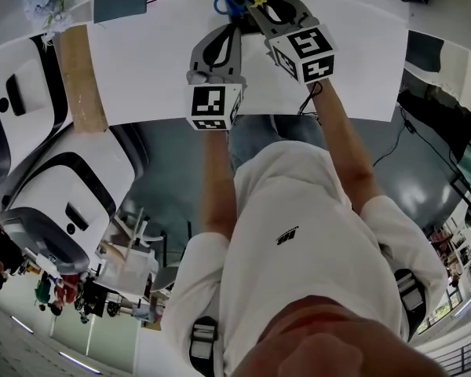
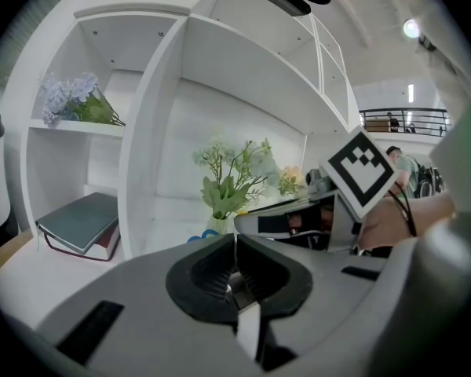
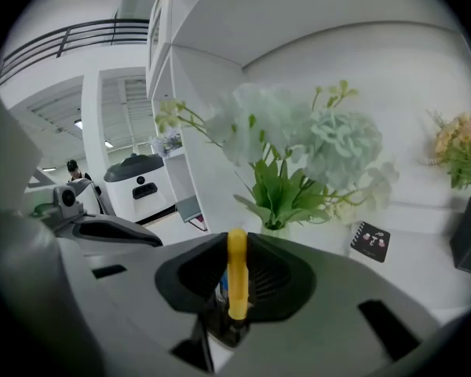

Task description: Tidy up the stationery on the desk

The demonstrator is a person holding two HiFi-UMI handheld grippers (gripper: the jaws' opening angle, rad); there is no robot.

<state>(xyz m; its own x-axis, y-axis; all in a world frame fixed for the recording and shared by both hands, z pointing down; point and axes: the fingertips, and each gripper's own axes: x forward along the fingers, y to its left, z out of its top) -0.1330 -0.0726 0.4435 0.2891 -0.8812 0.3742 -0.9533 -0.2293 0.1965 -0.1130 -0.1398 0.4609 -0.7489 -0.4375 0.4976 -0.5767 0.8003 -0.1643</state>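
Both jaws of the right gripper [image 3: 237,240] are clamped on a thin yellow stick-shaped item [image 3: 236,277]. It stands upright between the pads, its rounded end just above them. Beside it, the left gripper [image 2: 236,242] has its jaws pressed together with nothing between them. The two grippers are held close together over the white desk [image 1: 149,61]. Just ahead of their tips, blue-handled scissors [image 1: 230,3] lie on the desk near a vase of pale flowers [image 3: 286,171]. A small black notebook [image 3: 370,242] lies to the vase's right. Farther left, stacked books [image 2: 80,225] lie in a low compartment of the white shelf unit [image 2: 153,132].
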